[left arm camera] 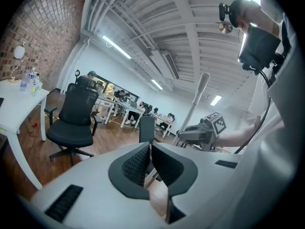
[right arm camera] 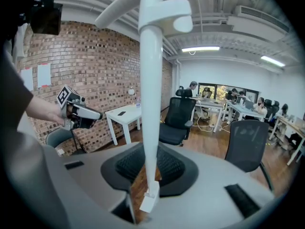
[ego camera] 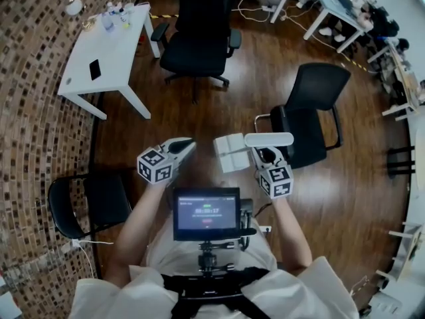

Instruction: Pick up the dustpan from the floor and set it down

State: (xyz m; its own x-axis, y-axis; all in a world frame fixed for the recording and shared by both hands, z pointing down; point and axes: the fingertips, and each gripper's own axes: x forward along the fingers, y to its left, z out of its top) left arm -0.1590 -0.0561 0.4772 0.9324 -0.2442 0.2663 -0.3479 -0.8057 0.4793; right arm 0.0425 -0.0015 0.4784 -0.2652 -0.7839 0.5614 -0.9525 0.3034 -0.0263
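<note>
- Pinching the dustpan [right arm camera: 151, 89] by the shaft of its white handle with the right gripper [right arm camera: 150, 168], part-way closed with ribbed pads on either side. Held upright, probably so the pan end hangs freely below.
- Carried in front of the chest and well clear of the wooden floor [ego camera: 199, 111], with a pale boxy part just beside the right gripper in the head view.
- Keeping the left gripper [ego camera: 186, 145] pressed together on nothing, near the dustpan but apart from it. Likely kept there as a spare hand, not needed for so light a load.
- Judged as lifted already, with the setting-down not yet done. No obvious spot chosen, though a white counter [ego camera: 113, 52] lies well off to the upper left.
- Worth minding: a thin, smooth shaft, liable to swivel between the pads.
</note>
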